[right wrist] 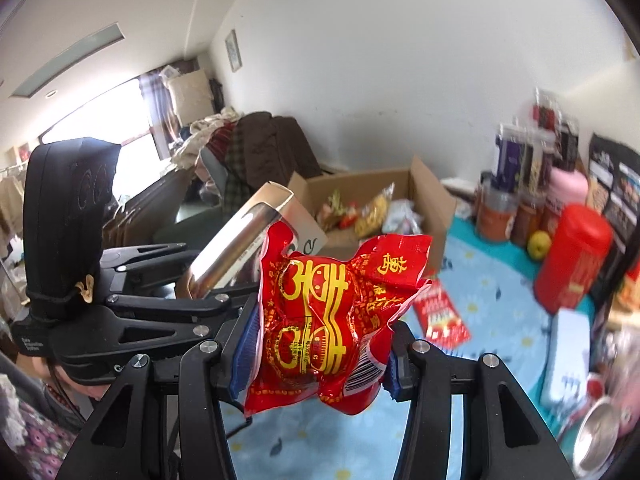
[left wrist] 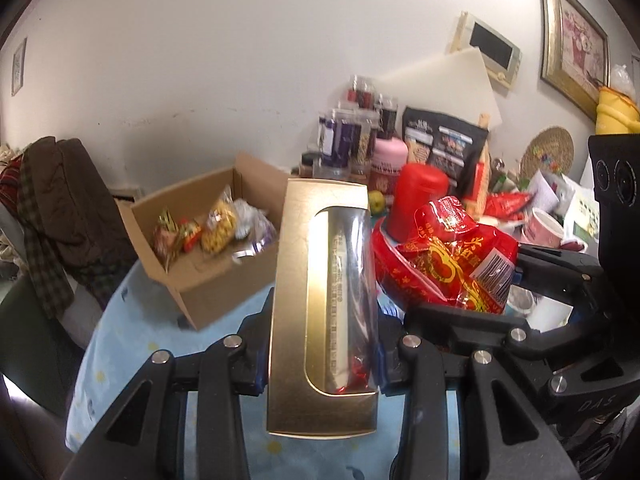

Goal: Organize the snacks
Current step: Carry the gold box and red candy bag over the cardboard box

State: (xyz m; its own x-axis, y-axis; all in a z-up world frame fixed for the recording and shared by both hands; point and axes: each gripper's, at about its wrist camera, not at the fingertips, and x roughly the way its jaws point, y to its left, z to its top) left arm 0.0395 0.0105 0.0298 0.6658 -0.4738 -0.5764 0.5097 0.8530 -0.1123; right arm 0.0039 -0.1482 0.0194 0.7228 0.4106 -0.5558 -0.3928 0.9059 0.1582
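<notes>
Gold box [left wrist: 320, 312], long, w/ clear window showing a pale wrapped stick and bits of red foil inside, sits clamped upright in the left gripper [left wrist: 320, 344]; blue pads press both long sides. Right gripper [right wrist: 316, 356] clenched on a red snack bag [right wrist: 332, 328], crinkled foil w/ yellow characters and a barcode at its lower corner; both items held up off the table [right wrist: 492, 292], which has a light blue cloth w/ small flowers. Cardboard box [left wrist: 208, 240] stands open at the table's far edge, flaps up; contents: approx 4 wrapped snacks, incl 1 yellow pack [left wrist: 218, 228], 1 red/gold pack, 1 silvery-white pack. Red canister [right wrist: 572, 260] lies tilted on the cloth near a green apple [right wrist: 538, 244]. Clear jars [left wrist: 352, 136] stacked at the wall, contents dark, can't tell what. 1 flat red packet [right wrist: 440, 314] lies on the cloth just beyond the bag.
</notes>
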